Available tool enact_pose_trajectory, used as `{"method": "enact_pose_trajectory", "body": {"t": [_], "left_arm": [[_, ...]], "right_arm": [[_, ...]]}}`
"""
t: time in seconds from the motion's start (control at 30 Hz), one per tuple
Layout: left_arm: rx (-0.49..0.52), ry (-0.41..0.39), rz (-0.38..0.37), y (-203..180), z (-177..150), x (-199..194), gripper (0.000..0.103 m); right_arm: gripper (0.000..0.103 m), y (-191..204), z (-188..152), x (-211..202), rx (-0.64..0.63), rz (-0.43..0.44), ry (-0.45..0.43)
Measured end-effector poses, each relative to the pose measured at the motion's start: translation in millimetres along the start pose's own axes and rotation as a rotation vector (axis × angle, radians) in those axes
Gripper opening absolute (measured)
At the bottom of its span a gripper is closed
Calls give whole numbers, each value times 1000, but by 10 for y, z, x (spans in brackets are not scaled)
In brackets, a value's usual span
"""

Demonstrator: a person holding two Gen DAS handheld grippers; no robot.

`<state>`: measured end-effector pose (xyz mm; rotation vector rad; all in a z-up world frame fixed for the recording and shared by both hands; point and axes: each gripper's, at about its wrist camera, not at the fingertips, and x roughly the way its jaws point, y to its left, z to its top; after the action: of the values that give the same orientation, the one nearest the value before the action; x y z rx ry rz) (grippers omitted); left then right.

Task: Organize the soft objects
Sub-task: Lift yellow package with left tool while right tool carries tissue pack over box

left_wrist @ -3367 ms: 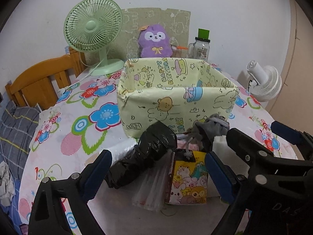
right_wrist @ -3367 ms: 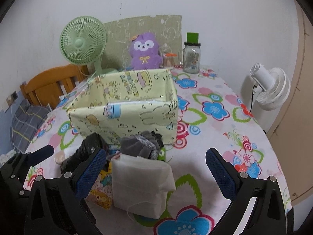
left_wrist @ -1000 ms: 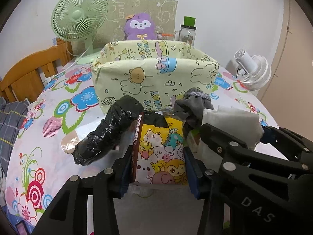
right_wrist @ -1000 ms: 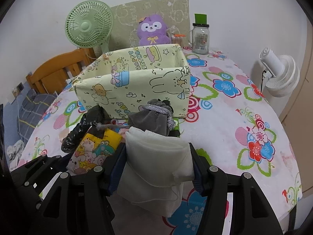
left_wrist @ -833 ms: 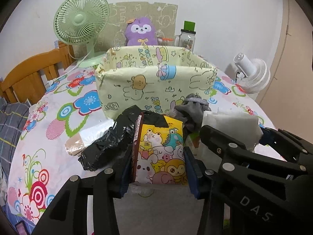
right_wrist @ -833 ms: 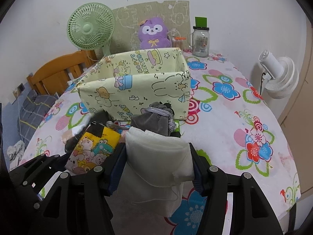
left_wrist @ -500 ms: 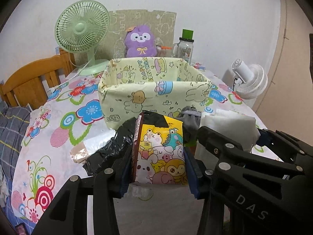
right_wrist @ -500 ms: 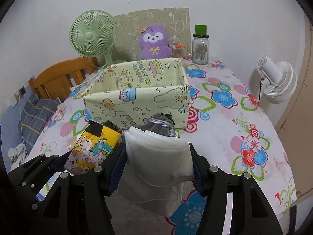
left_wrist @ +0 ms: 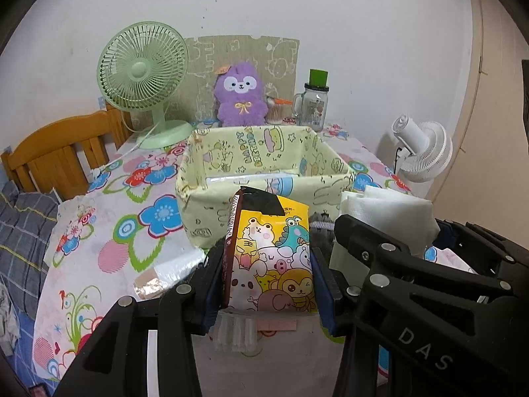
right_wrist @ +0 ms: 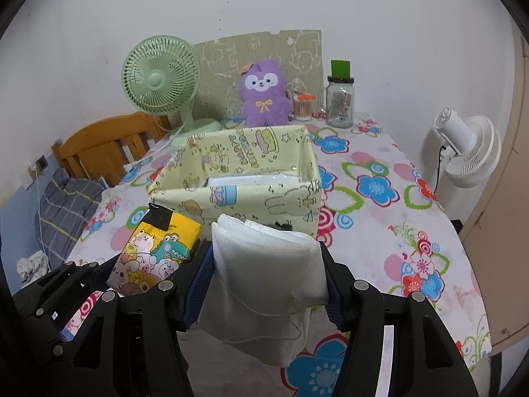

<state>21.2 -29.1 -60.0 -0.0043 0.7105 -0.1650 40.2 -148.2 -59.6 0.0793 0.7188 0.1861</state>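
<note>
Left tool (left_wrist: 267, 284) is clamped on a yellow cartoon-print packet (left_wrist: 269, 264), held upright and clear of the surface (left_wrist: 109, 241), just in front of the near wall of the pale yellow storage box (left_wrist: 264, 172). Right tool (right_wrist: 267, 281) is clamped on a folded white cloth bundle (right_wrist: 267, 274), its lower part hanging below the blue pads (right_wrist: 201, 274). Both held items are seen side by side, packet to the left of bundle. The box is open-topped, with something flat and white seen on its floor. A grey fabric item (left_wrist: 322, 231) is partly hidden behind the packet; what it is cannot be told. A clear plastic bag (left_wrist: 175, 268) lies on the floral cloth left of the left tool. Behind the box are a green fan (right_wrist: 162, 79), a purple plush (right_wrist: 264, 94) and a glass jar (right_wrist: 340, 99). A white fan (right_wrist: 469, 155) is beside the surface at right.
</note>
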Motion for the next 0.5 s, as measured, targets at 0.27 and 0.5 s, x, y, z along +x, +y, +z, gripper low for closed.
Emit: {"method": "enact_pose_trajectory", "body": {"t": [0.27, 0.5], "left_arm": [[-3, -25, -5, -4, 138, -43, 50], [0, -42, -6, -2, 291, -72, 50]], "right_arm": [[63, 4, 135, -74, -7, -4, -24], [63, 4, 275, -116, -9, -4, -43]]}}
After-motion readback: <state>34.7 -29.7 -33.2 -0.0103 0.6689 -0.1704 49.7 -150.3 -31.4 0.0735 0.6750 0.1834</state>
